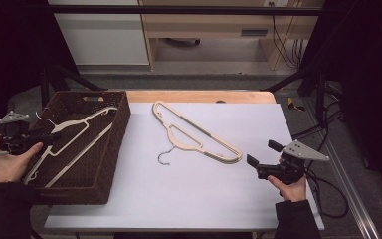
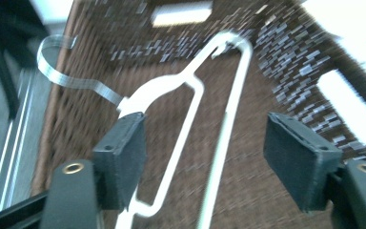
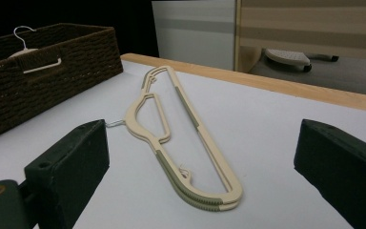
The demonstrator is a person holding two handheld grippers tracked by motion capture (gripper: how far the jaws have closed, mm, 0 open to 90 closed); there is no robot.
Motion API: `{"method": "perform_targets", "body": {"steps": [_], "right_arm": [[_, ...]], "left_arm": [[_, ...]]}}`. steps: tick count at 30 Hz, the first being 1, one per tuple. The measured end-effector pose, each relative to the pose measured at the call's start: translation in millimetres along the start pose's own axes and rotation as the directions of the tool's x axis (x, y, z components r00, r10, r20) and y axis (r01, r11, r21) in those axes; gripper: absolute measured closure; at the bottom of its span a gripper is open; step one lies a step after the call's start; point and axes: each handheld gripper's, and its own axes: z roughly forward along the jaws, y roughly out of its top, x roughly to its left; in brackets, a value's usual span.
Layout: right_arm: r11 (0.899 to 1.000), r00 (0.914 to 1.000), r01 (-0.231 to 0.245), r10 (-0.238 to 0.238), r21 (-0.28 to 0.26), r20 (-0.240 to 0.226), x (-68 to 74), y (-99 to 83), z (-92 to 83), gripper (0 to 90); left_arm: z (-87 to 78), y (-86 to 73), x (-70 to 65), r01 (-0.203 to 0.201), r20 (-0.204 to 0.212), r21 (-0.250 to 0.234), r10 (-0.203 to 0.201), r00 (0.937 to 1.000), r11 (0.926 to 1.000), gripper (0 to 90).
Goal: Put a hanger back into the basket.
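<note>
White hanger (image 1: pixel 74 144) lies in the basket (image 1: pixel 113 149); left gripper (image 2: pixel 205 157) spread above it, right gripper (image 3: pixel 200 162) spread too.

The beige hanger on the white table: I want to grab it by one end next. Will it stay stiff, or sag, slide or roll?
The beige hanger looks like thin moulded plastic with open cut-outs, so probably stiff and light. It lies flat on the smooth white table, so a push would likely slide or spin it, not roll it. The ribbed darker end may give the jaws better grip.

Beige hanger (image 3: pixel 181 138) between open jaws
</note>
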Motion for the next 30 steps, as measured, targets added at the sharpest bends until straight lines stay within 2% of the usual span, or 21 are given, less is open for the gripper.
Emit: {"method": "perform_targets", "body": {"steps": [4, 9, 13, 16, 19, 22, 24, 27, 30], "right_arm": [[1.0, 1.0, -0.002, 0.002, -0.006, -0.001, -0.1, 0.9, -0.8, 4.8], [1.0, 1.0, -0.003, 0.003, -0.007, 0.001, -0.3, 1.2, -0.7, 4.7], [1.0, 1.0, -0.003, 0.003, -0.011, 0.003, -0.5, 1.3, -1.0, 4.6], [1.0, 1.0, 0.001, -0.001, -0.015, 0.002, -0.8, 1.5, -1.8, 4.5], [1.0, 1.0, -0.004, 0.004, -0.017, -0.001, -0.5, 1.9, -2.7, 4.5], [1.0, 1.0, -0.003, 0.003, -0.019, -0.002, -0.3, 1.8, -2.3, 4.5], [1.0, 1.0, -0.001, 0.001, -0.017, -0.004, -0.1, 1.8, -2.0, 4.4], [1.0, 1.0, 0.0, 0.0, -0.015, -0.004, 0.4, 1.6, -1.6, 4.5], [1.0, 1.0, 0.001, -0.001, -0.017, -0.008, 0.7, 1.5, -0.7, 4.4]], "left_arm": [[-12.4, 9.0, -28.5, -0.051, 0.063, -0.092, 0.057, 0.9964, 0.9945, 22.5], [-19.3, 16.8, -66.0, -0.067, 0.137, -0.201, 0.096, 0.9859, 0.9772, 15.4], [-19.5, 17.4, -93.6, -0.066, 0.195, -0.27, 0.121, 0.9733, 0.9605, 12.2], [-17.7, 13.7, -108.9, -0.043, 0.255, -0.308, 0.126, 0.9587, 0.9505, 11.5], [-13.4, 9.9, -122.8, -0.042, 0.293, -0.318, 0.14, 0.946, 0.947, 11.5], [-7.5, 8.1, -137.7, -0.061, 0.317, -0.32, 0.168, 0.9334, 0.9455, 11.5], [-3.4, 8.3, -148.6, -0.086, 0.319, -0.324, 0.194, 0.9275, 0.9423, 11.5], [1.8, 9.4, -162.0, -0.096, 0.333, -0.323, 0.208, 0.9197, 0.9414, 11.5], [8.6, 11.1, -177.9, -0.104, 0.352, -0.325, 0.222, 0.9092, 0.94, 11.5]]}}
